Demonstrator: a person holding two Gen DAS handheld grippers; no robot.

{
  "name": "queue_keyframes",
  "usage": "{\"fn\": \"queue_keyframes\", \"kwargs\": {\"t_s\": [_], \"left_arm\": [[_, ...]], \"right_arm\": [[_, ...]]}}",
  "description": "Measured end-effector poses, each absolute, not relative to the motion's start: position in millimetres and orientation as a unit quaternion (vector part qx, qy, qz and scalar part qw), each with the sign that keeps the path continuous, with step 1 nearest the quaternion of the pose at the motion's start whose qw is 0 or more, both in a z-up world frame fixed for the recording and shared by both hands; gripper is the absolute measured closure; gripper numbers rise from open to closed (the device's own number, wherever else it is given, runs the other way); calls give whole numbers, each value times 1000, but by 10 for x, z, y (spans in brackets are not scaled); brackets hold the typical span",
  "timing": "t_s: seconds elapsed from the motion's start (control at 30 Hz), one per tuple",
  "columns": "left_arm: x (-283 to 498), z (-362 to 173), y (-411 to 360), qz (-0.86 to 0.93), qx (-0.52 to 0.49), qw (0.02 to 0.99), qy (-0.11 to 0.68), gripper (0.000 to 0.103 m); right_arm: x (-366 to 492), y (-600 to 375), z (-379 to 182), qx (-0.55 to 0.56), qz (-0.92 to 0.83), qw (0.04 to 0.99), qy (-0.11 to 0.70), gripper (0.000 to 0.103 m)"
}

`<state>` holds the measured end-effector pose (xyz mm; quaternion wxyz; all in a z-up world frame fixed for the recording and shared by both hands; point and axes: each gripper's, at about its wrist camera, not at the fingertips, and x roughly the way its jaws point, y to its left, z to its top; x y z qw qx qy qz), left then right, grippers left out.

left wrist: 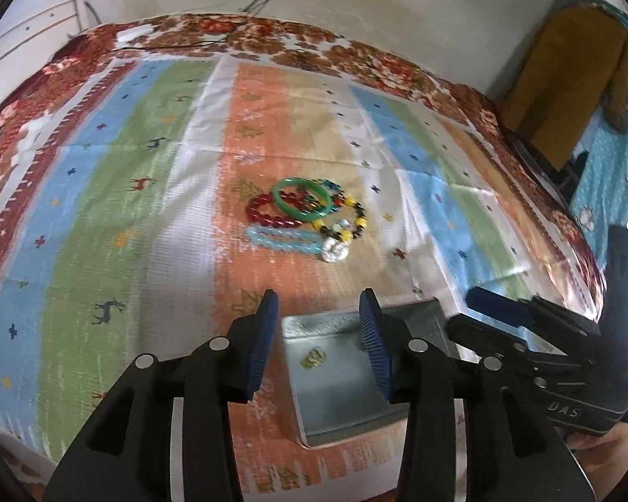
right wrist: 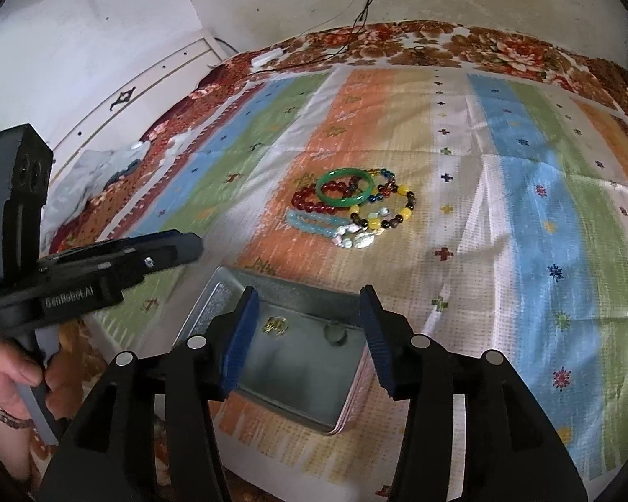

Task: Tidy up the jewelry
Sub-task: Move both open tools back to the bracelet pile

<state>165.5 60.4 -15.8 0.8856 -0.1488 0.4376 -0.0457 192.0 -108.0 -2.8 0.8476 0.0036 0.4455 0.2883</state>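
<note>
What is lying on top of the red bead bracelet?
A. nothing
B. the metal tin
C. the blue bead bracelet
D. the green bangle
D: the green bangle overlaps the red bead bracelet in the pile, while the open metal tin sits apart, nearer the grippers.

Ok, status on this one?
Both grippers, left and right, open, empty. Bracelets piled on cloth, untouched. Tin open, nearly empty. Nothing blocking.

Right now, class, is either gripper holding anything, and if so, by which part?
Nothing is held. The left gripper and right gripper both stand open over the metal tin; the bracelets lie untouched on the cloth.
</note>
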Motion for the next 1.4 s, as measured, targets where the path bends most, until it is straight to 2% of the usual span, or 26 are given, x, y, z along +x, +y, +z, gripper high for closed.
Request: {"fn": "queue_keyframes", "kwargs": {"t_s": [0.23,1.4], "left_arm": [[1787,-160,771,-19,-157,886,436,62],[2764,-482,832,14,-87,874,478,59]], "right_arm": [[2080,-1128,-31,3,271,855,442,49],[2954,-1110,-283,21,216,853,475,48]]}}
